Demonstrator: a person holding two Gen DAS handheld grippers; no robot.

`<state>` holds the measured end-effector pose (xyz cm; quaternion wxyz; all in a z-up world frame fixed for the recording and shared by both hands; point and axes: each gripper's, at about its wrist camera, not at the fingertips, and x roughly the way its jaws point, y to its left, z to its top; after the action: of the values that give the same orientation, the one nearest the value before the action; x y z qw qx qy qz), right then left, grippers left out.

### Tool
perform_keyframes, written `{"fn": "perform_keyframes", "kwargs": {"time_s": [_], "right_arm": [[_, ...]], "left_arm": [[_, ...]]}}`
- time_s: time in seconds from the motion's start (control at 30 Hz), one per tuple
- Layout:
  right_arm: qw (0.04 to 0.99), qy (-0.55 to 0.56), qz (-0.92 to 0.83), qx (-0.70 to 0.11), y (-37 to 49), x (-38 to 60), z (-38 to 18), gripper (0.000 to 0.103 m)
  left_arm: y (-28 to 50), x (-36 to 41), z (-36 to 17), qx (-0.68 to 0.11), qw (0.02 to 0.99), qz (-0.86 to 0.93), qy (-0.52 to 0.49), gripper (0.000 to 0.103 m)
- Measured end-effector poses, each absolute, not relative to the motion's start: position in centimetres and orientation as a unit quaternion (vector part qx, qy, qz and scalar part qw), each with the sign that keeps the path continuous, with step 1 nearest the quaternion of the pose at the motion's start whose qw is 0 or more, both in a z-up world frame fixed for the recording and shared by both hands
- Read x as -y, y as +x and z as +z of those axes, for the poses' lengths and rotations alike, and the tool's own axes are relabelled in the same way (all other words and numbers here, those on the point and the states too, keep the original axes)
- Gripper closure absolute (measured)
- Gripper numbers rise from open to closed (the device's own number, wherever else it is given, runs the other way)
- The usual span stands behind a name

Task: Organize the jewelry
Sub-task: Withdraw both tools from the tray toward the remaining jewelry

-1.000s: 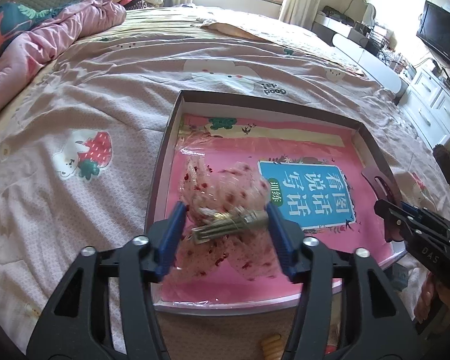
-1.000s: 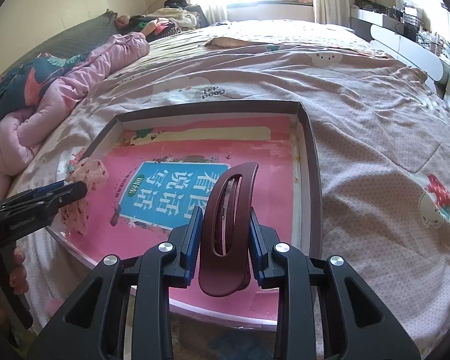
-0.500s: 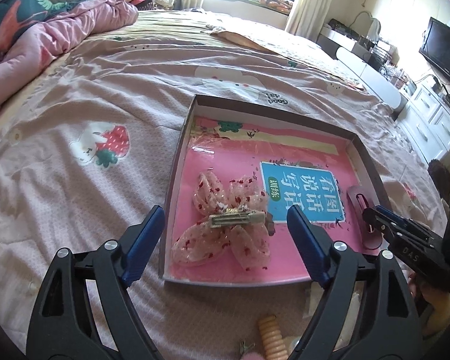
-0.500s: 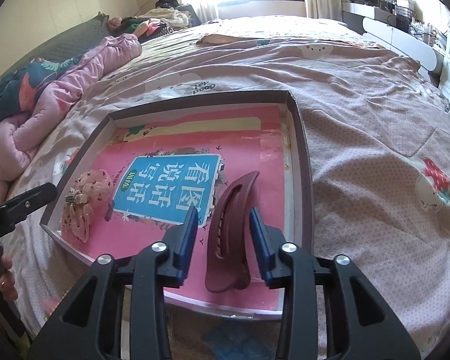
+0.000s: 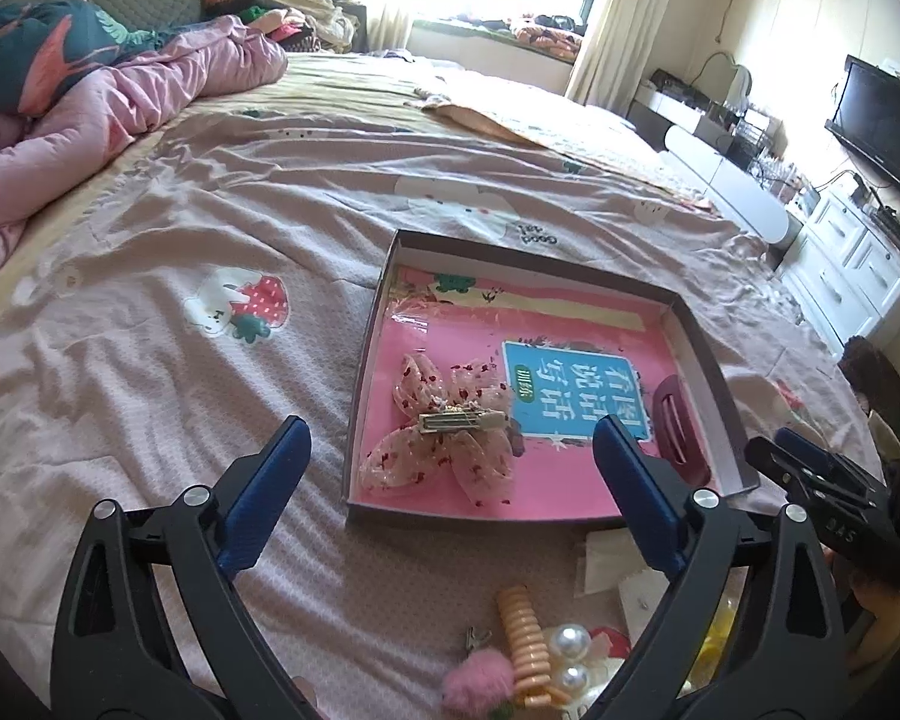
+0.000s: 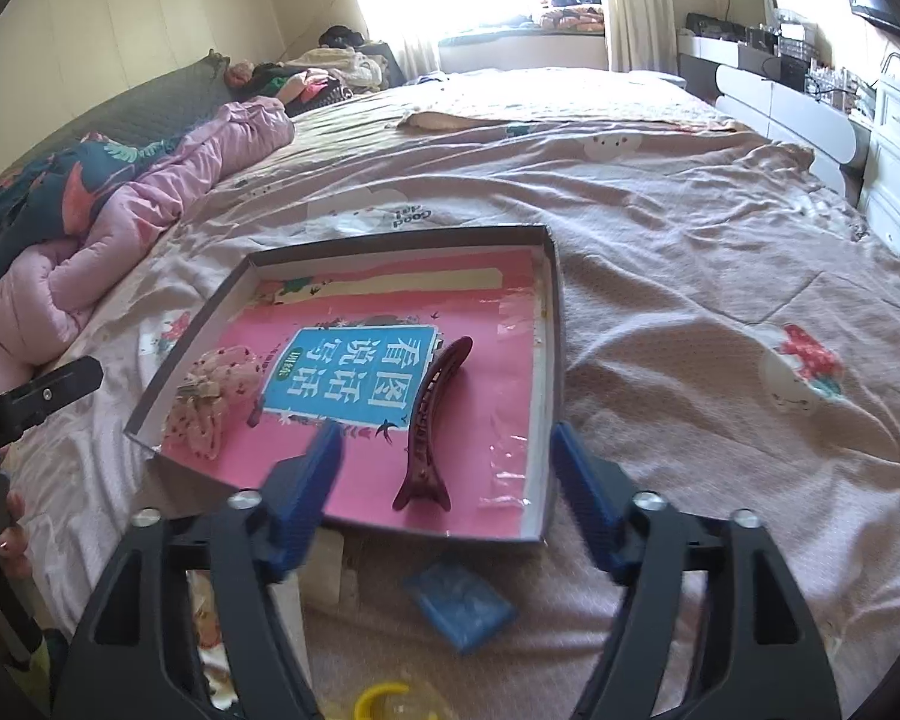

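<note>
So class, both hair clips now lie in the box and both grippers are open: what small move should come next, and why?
Probably lower the left gripper toward the loose pile near the camera, perhaps the orange spiral hair tie. The bow clip and maroon clip already rest in the box, while those pieces lie outside it.

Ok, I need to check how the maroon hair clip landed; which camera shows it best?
The right wrist view: the maroon hair clip lies full-length, unobstructed, in the tray. In the left wrist view, the left claw's finger partly hides it.
</note>
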<state>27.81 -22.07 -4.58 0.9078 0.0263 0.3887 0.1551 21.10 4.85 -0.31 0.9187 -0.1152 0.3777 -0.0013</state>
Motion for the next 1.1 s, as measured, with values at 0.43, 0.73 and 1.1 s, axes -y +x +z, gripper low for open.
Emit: {"fn": "perform_keyframes", "kwargs": {"time_s": [0.43,0.73,1.1], "right_arm": [[0.923,0.028,0.16,-0.348,23.1,23.8,-0.7,0.015],[0.927,0.017,0.167,-0.336,20.5,24.0,0.2,0.015],[0.926,-0.016,0.183,-0.331,17.3,23.5,0.0,0.015]], "left_arm": [[17.0,-4.6,2.0,-0.35,0.929,-0.007,-0.125,0.012],[14.6,-4.5,2.7,-0.342,0.932,-0.007,-0.121,0.012],[12.3,-4.0,2.5,-0.345,0.932,-0.009,-0.112,0.012]]}}
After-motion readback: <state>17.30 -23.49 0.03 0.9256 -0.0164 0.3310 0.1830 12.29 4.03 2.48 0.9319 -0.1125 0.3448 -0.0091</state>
